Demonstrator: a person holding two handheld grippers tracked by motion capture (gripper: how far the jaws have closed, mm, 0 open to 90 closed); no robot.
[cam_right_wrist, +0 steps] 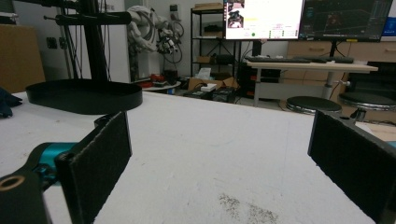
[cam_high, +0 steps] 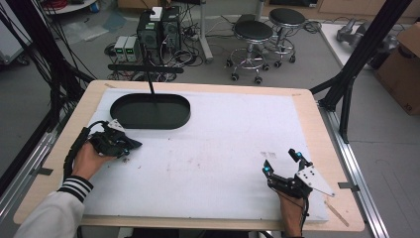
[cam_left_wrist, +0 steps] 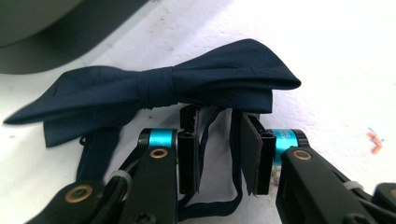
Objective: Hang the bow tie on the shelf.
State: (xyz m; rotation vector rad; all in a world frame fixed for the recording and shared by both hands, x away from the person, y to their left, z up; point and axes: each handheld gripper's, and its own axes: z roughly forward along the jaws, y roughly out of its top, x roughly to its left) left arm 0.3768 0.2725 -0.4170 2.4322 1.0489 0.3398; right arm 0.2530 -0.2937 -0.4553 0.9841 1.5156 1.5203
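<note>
Two hand-held grippers: left part-open at one bow tie, right wide, empty.

Mat bare across middle and right, open for passage. Tray blocks far left; bow tie lies just beside tray, near left edge.
</note>
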